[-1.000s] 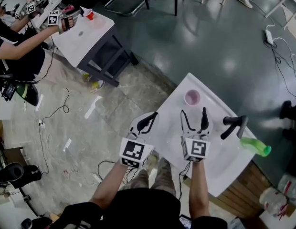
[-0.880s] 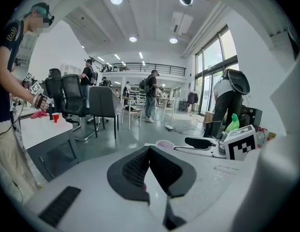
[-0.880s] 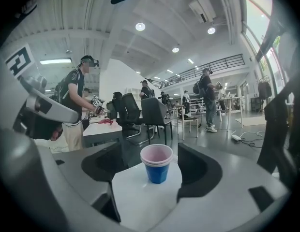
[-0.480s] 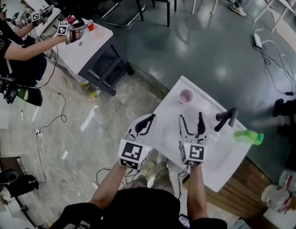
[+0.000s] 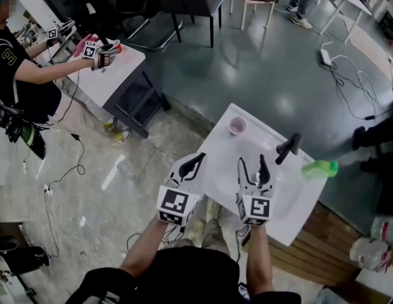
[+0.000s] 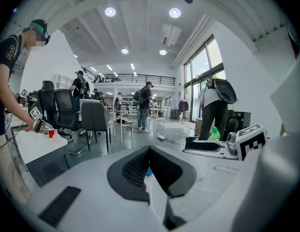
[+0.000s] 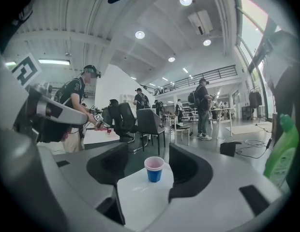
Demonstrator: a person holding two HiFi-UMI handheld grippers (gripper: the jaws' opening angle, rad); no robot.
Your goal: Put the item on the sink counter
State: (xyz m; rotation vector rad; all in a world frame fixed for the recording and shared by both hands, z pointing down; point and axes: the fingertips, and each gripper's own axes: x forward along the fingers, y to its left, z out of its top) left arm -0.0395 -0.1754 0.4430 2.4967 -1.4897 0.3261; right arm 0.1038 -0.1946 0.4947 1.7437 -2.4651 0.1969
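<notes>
Two grippers are over the near edge of the white sink counter (image 5: 296, 200), both empty. Left gripper (image 5: 200, 158): jaws clenched, tips meeting, nothing pinched. Right gripper (image 5: 252, 163): jaws apart but have just been closing in, with nothing between the pads.

The cup (image 5: 238, 126) has a blue body and looks pink at the top. It stands upright on the counter's far corner, well apart from both grippers. In the right gripper view it lines up in the gap between the jaws but sits far beyond them, untouched.

The black faucet (image 5: 286, 148) is near the right gripper, on its right. The green bottle (image 5: 320, 168) stands at the counter's right edge, just beside the faucet.

Another person (image 5: 19, 68) at upper left works at a separate white table (image 5: 117, 68) with their own grippers. Cables lie across the floor.
</notes>
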